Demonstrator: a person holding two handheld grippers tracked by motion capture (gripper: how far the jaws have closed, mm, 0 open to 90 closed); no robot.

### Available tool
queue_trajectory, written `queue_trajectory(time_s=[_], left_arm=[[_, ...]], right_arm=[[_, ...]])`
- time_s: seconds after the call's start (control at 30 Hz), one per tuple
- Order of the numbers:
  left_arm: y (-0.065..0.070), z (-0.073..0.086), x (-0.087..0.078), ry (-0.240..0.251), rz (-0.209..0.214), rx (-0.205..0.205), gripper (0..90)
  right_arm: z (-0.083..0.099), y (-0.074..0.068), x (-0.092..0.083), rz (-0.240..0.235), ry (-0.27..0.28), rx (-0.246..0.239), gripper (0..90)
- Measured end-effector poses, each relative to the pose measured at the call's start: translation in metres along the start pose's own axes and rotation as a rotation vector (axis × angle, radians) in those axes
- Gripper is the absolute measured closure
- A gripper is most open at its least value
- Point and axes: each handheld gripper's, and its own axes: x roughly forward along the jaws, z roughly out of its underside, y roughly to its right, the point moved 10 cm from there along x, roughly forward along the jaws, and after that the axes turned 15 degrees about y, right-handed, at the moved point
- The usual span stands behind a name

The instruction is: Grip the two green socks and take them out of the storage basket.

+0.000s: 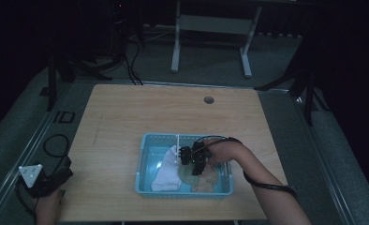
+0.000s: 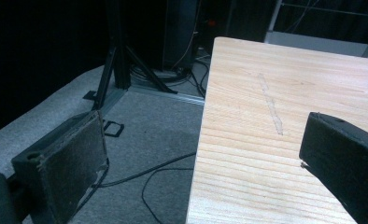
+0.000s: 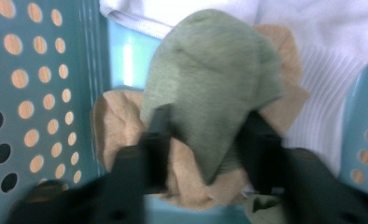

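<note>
On the light wooden table (image 1: 126,117), a blue perforated plastic basket (image 1: 147,161) is set toward the near edge, right of the middle, and several socks are piled inside it. Most of the basket's left half is taken up by a white ribbed sock (image 1: 166,173), which is laid lengthwise. Beside it, toward the right, a tan sock (image 1: 208,183) is crumpled on the basket floor. Over the tan one a grey-green sock (image 3: 210,88) is bunched into a rounded, softly folded lump, with its knit surface creased near the top. The right gripper (image 3: 205,140) is lowered into the basket, and its two black jaws are seen on either side of the grey-green sock's lower part, pressed against the fabric so that the sock is pinched between them. At the table's near left corner, the left gripper (image 2: 196,158) is held apart from the basket, with its jaws spread wide and nothing between them, one over the floor and one over the table edge.
</note>
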Motion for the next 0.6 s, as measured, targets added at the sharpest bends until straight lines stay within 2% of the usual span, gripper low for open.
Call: queue_trajectory(time_s=[0.1,0.27,0.4,0.6], left_arm=[[0.000,0.000,0.000,-0.002,-0.002,0.000,0.7],[0.001,0.000,0.000,0.006,0.010,-0.002,0.7],[0.001,-0.001,0.000,0.007,0.012,-0.001,0.7],[0.001,0.000,0.000,0.005,0.012,0.001,0.7]], right_arm=[[-0.005,-0.002,-0.003,-0.004,0.006,-0.008,74.6],[-0.012,-0.006,-0.009,-0.008,0.038,-0.032,77.2],[-0.014,-0.006,-0.016,0.001,0.032,-0.032,78.8],[-0.022,-0.009,-0.036,0.002,0.050,-0.034,79.9]])
